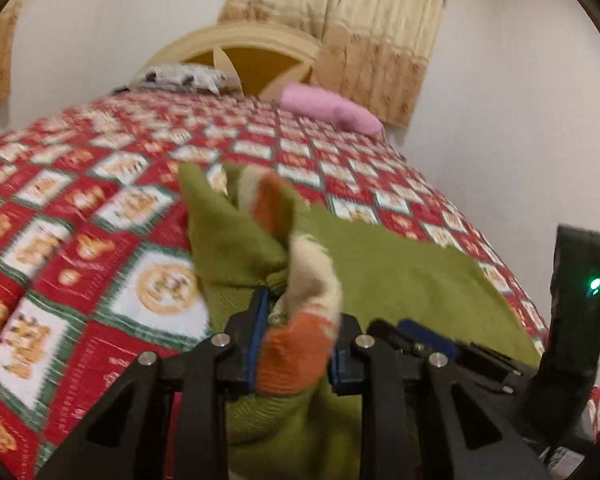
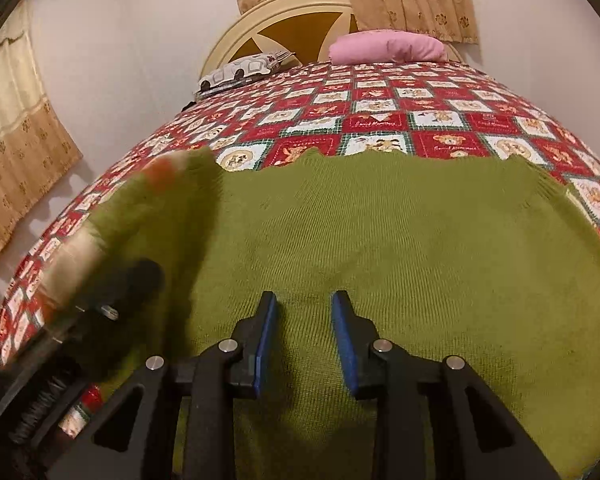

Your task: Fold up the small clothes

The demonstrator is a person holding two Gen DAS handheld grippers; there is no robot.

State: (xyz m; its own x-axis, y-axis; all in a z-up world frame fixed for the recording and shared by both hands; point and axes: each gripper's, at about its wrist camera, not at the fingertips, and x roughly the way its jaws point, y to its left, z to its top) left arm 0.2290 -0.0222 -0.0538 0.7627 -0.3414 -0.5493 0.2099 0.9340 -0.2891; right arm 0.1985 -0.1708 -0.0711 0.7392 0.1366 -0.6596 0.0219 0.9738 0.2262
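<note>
Olive-green knit garment (image 2: pixel 380 248) spread flat across the near part of a bed covered by a red-and-white checked teddy-bear quilt (image 2: pixel 380 120), filling the centre and lower half of the right wrist view. Left tongs (image 1: pixel 295 344) at bottom centre of the left wrist view, pinching a bunched cuff of the garment striped in orange and cream (image 1: pixel 300 320), fabric raised and blurred above the quilt. Right tongs (image 2: pixel 304 336) at bottom centre of the right wrist view, blue pads spread with a clear gap, nothing between them, tips over the flat green knit. Pink pillow (image 2: pixel 388 46) and patterned pillow (image 2: pixel 243 70) at the headboard (image 2: pixel 235 36), upper frame. Beige curtains (image 2: pixel 412 0) above.
</note>
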